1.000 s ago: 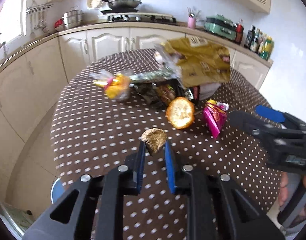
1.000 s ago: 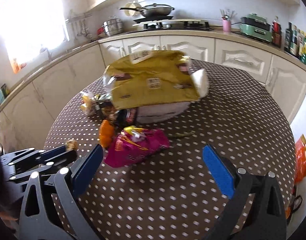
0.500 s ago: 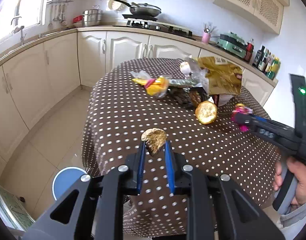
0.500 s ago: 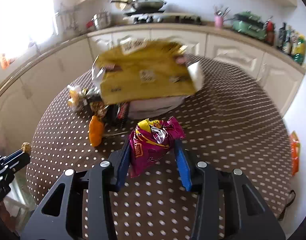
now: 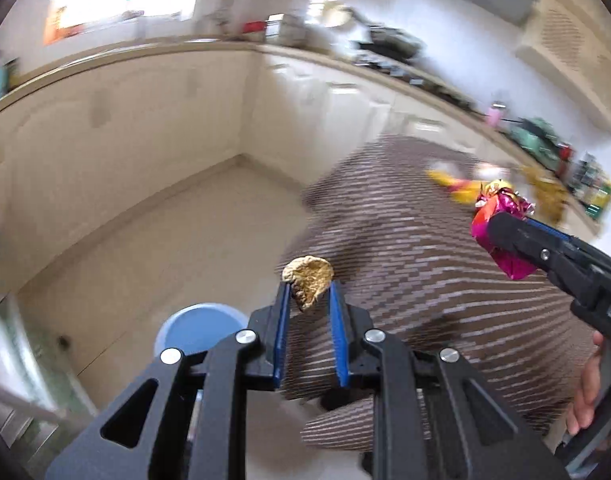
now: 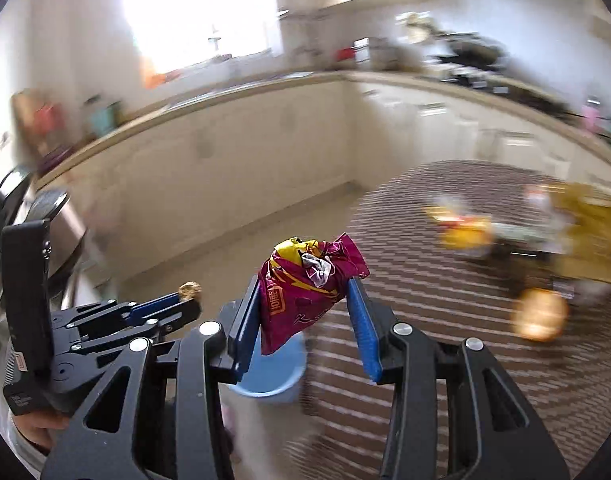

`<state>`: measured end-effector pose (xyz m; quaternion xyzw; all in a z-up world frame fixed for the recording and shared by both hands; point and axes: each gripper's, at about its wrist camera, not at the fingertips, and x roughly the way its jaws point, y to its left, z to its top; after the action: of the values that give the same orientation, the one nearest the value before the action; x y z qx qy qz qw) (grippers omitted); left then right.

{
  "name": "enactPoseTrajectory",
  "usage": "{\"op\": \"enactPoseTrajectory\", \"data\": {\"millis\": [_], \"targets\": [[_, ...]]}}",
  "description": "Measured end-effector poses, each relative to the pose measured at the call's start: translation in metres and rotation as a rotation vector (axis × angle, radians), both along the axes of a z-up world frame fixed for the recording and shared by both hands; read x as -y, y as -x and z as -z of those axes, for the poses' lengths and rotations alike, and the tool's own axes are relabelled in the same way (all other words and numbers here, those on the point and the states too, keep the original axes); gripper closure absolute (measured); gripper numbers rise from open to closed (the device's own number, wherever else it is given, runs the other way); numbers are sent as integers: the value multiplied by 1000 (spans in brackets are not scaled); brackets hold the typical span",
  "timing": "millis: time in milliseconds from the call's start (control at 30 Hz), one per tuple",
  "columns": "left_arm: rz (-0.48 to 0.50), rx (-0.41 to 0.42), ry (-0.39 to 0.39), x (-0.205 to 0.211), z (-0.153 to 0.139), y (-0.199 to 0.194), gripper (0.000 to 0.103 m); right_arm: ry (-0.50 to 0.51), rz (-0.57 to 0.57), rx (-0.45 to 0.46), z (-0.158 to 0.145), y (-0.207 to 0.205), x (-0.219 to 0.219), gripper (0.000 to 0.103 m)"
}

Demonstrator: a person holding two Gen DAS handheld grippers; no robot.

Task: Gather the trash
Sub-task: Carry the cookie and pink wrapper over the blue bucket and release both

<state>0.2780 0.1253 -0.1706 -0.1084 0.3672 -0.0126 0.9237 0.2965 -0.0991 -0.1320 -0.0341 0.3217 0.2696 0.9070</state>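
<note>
Magenta foil, crumpled: one snack wrapper [image 6: 305, 292] is clamped in your right gripper [image 6: 305, 312], above one round blue bin [image 6: 271, 380] on the pale floor. Your left gripper [image 5: 308, 316] pinches one wrinkled tan scrap [image 5: 308, 274], beside the brown dotted table [image 5: 405, 248].

Cream cabinets [image 6: 265, 152] under a long counter [image 6: 233, 92] curve from nine to three o'clock. A bright window [image 6: 197, 12] glares at twelve. Pale floor [image 5: 165, 232] fills the centre; a brown dotted tablecloth [image 5: 405, 240] lies at four o'clock.
</note>
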Motion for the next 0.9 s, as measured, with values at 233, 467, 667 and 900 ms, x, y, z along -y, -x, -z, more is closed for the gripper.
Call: {"op": "enactPoseTrajectory", "data": {"millis": [233,467,667,900], "targets": [[-178,-136,-1,-84,53,-1,84,85,-166,-168,85,-38,-108,63],[-234,-276,47,-133,123,-32,84,158,-210,-353,175,-92,-166,62],[-226,-338,90,-149,160,-63,84,201,-189,-401,210,-128,-191,53],[-194,-374,102,-151,184,-92,84,297,-120,-314,213,-135,-191,42]]}}
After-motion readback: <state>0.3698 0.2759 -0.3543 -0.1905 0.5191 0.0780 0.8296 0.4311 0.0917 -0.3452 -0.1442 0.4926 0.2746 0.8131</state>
